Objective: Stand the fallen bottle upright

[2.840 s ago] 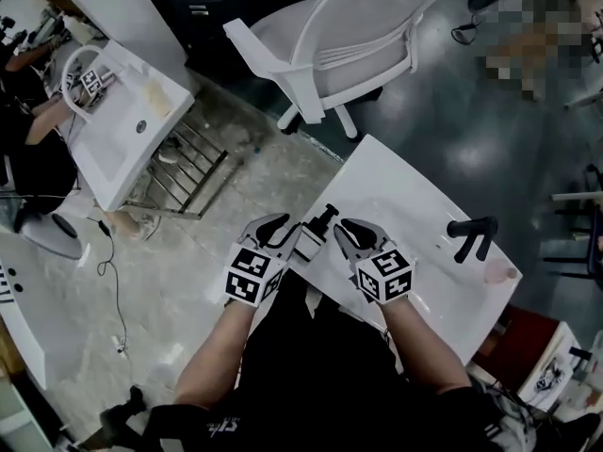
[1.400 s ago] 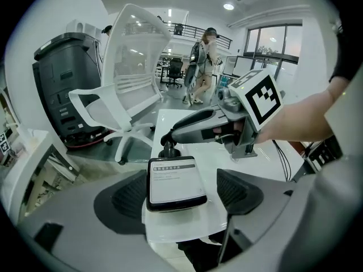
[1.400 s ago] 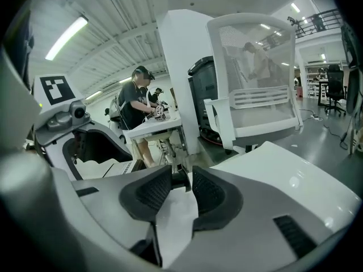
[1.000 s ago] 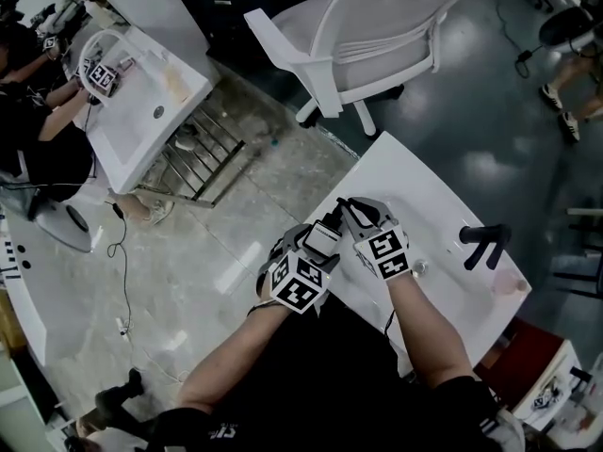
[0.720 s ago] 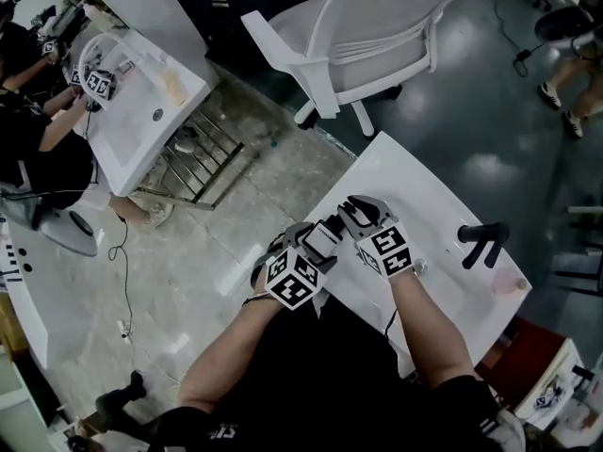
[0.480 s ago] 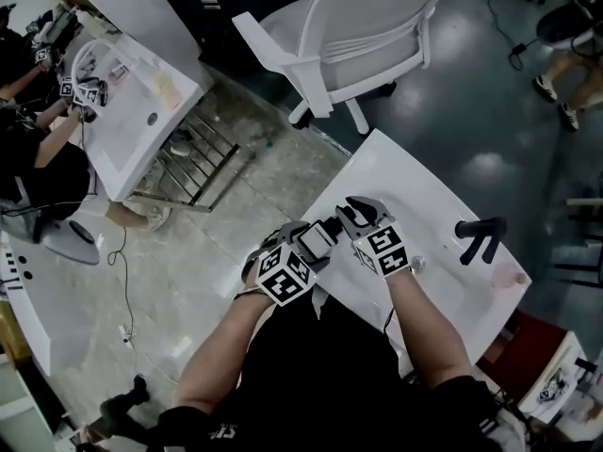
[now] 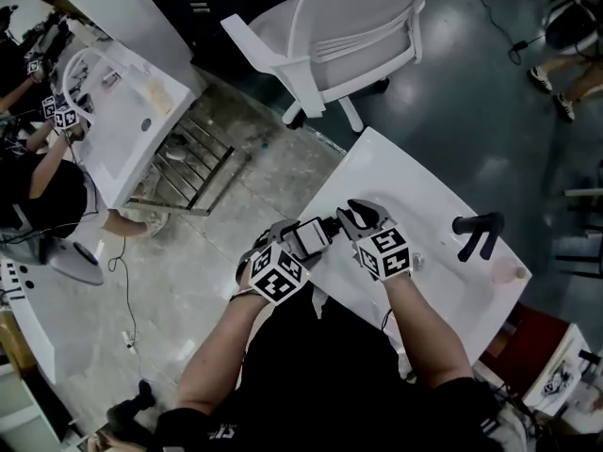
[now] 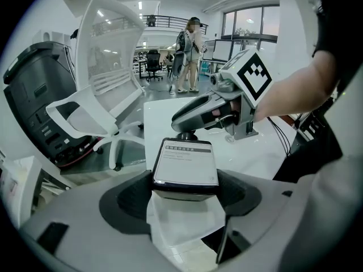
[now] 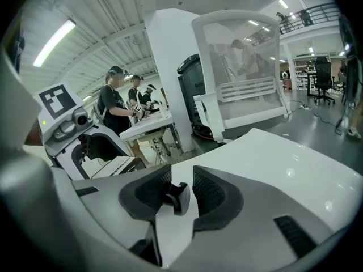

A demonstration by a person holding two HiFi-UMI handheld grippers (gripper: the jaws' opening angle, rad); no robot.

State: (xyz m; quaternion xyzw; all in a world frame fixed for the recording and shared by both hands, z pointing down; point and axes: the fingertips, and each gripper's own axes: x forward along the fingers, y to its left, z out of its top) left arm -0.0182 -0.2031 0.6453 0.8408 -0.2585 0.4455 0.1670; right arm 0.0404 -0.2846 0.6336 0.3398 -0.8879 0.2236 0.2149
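Jaws of the left gripper (image 8: 186,190) have just been closing and are pressed, wide, on the bottle (image 8: 185,162) at the near edge of the table (image 7: 407,185); those of the right gripper (image 9: 181,189) have just been opening, slack around the pump head (image 9: 173,198). Were the base not seated flat, the bottle could be toppled off the edge.

Dark, white-labelled pump bottle (image 8: 186,163) clamped in the left gripper (image 7: 298,244).

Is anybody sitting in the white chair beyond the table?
No, in the head view the white chair shows its bare seat and mesh back with nobody on it.
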